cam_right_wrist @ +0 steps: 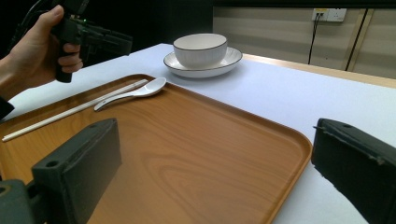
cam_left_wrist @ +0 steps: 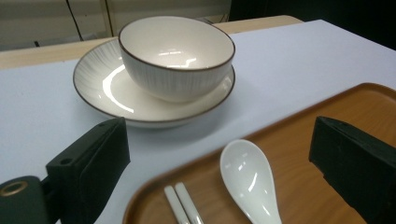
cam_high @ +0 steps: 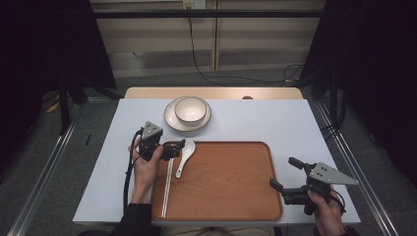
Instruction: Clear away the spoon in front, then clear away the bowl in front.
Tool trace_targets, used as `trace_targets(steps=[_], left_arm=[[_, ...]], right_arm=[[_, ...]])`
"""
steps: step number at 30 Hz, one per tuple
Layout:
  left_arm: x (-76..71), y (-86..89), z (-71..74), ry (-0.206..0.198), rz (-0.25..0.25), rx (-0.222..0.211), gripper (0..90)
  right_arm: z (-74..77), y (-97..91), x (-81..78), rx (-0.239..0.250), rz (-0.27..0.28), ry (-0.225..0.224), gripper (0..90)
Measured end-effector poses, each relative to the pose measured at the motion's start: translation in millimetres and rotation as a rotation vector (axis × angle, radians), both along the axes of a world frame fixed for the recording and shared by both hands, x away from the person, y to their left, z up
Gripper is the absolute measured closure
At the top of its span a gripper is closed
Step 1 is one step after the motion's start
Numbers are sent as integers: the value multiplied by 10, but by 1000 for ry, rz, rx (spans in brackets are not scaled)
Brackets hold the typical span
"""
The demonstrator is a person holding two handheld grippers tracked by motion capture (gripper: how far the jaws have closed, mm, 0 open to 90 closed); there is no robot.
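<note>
1. On the worktop [cam_high: 295, 123] lies a wooden tray [cam_high: 231, 187], its left part carrying a white spoon [cam_high: 184, 156] and a pair of chopsticks [cam_high: 167, 189].
2. Spoon sits bowl-up, just right of the chopsticks, its scoop near the tray's far left corner.
3. Left gripper [cam_high: 178, 146] hovers over that corner, just above the spoon's scoop; its jaws are spread wide with nothing between them.
4. Right gripper [cam_high: 285, 173] stands at the tray's right edge, jaws also spread and empty.
5. Beyond the tray, a bowl [cam_high: 190, 109] rests in a plate [cam_high: 171, 119], well apart from both grippers.
</note>
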State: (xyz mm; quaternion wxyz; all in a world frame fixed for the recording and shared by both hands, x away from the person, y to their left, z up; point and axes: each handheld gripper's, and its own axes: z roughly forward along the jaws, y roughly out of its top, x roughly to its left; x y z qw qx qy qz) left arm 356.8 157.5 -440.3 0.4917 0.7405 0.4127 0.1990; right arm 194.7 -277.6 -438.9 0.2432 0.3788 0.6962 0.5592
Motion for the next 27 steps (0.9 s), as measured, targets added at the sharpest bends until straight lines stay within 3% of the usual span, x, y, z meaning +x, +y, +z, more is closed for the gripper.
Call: trace_targets(steps=[5,8,10,16,19,21,27], left_arm=[[78,-50,39,-20,-2,-23,49],[145,-73,73,-20,-18,-3,46],[190,-63,84,-46,-1,-19,57],[361,-17,108,-36,7,-25,74],[443,9,118,-12,-23,-20,74],[486,5,122,-24,-10,-30,76],[645,-30,178,-10,-37,-13,63]], right_arm=[[2,8,0,2,0,2,12],[4,14,6,1,4,2,12],[2,14,15,2,5,2,12],[2,9,30,7,2,5,9],[1,4,24,9,2,9,9],[2,-2,21,4,3,4,9],[2,23,32,3,12,5,9]])
